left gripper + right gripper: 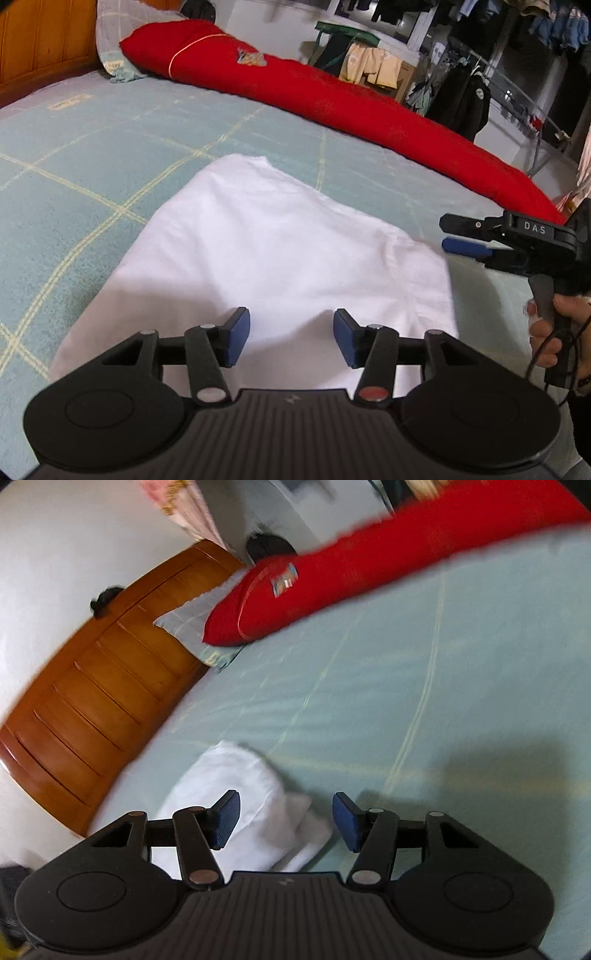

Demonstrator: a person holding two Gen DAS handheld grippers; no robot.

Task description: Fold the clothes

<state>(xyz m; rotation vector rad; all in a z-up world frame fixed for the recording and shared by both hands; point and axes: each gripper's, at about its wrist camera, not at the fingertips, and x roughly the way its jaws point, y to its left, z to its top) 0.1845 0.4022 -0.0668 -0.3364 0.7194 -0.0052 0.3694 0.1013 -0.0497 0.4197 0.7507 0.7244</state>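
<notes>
A white garment (266, 254) lies folded flat in a rough rectangle on the pale green checked bedsheet (92, 155). My left gripper (291, 339) hovers open and empty over its near edge. My right gripper (448, 234) shows at the right of the left wrist view, held by a hand, jaws apart, just off the garment's right edge. In the right wrist view the right gripper (286, 820) is open and empty above the garment's corner (243, 797).
A long red bolster (332, 96) lies along the bed's far side, with a grey pillow (122, 40) behind it. A wooden headboard (96, 686) stands at the bed's end. Hanging clothes and a rack (480, 85) are beyond the bed.
</notes>
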